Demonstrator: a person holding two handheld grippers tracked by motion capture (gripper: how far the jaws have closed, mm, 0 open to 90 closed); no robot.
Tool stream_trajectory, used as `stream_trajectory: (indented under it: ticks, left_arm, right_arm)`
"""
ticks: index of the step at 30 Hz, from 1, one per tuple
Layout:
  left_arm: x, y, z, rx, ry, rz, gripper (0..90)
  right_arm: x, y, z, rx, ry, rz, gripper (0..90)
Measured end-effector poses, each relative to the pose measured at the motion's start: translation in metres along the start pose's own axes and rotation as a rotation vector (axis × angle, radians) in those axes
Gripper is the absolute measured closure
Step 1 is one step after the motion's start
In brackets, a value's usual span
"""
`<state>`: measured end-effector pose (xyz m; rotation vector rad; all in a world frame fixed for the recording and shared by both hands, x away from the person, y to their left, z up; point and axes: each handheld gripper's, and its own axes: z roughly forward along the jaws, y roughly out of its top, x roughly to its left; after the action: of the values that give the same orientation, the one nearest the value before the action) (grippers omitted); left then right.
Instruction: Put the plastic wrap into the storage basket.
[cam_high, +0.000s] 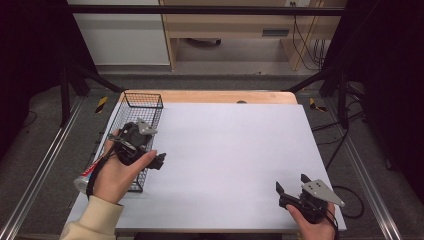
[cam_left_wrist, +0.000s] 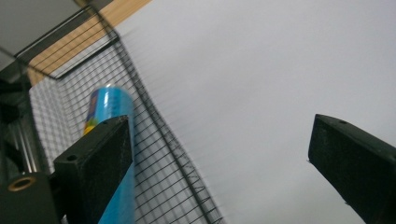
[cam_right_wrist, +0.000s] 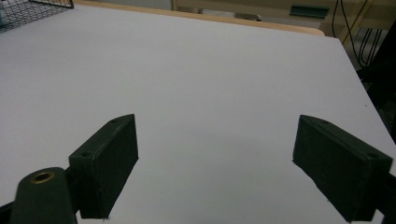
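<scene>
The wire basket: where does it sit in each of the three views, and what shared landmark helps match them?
High view: the wire basket stands at the table's left edge, under the left gripper.
Left gripper view: its mesh covers the left side, holding a blue tube.
Right gripper view: one corner of it at top left.
Shared landmark: the wooden table edge beyond the white sheet.

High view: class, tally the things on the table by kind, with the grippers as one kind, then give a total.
Wire basket: 1
Tube: 1
Grippers: 2, left gripper and right gripper
Total: 4
</scene>
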<state>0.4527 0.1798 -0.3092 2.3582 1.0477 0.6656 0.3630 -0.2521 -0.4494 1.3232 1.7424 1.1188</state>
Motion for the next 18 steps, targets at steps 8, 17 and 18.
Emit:
stream_trajectory:
  ticks: [8,17,18]
  left_arm:
    - [-0.034,0.014,0.002,-0.019,-0.059,0.075,6.3]
    - [-0.068,0.026,0.013,-0.052,-0.105,0.142,6.3]
    - [-0.072,0.028,0.015,-0.055,-0.105,0.146,6.3]
  right_arm:
    - [0.000,0.000,0.000,-0.003,-0.005,-0.005,13.2]
    - [-0.003,0.000,-0.001,0.000,-0.015,0.003,9.9]
    - [-0.003,0.001,-0.001,0.002,-0.016,-0.001,7.6]
